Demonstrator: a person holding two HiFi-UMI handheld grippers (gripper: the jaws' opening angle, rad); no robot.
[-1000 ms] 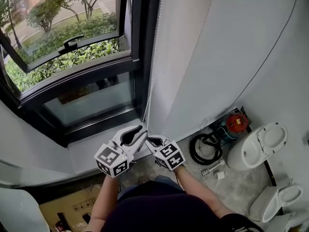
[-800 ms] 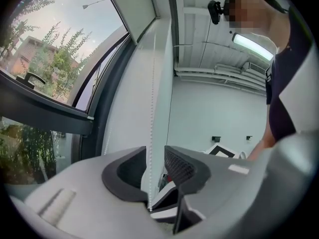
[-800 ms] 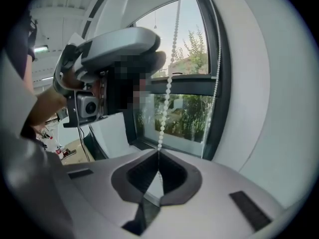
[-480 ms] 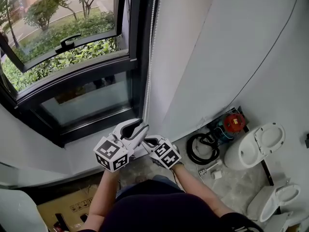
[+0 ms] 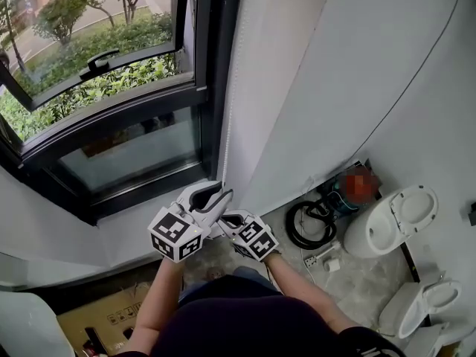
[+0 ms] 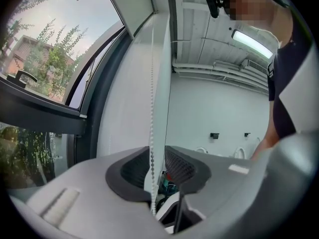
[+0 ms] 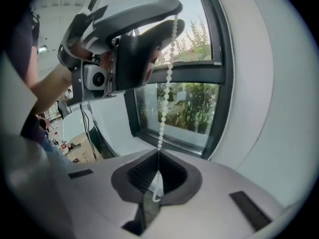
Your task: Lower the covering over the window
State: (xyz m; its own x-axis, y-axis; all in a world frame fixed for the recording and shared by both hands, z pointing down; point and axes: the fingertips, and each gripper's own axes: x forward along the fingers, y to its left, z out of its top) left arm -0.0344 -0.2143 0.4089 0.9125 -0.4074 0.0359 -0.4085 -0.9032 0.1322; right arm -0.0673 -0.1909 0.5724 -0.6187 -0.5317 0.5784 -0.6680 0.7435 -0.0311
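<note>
Right now the right gripper (image 7: 158, 172) is pinched tight on the bead chain (image 7: 165, 98), which rises straight up from its tips. Just above it, the left gripper (image 6: 152, 169) has just been easing its jaws apart. They stand half open, the chain running through the gap, the window (image 5: 111, 117) beyond.

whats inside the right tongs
The bead chain runs down into the right tongs, whose jaws are shut on it. Behind the pinch a pale loop shows, likely the chain's lower end. The beads at the pinch itself are covered by the pads.
</note>
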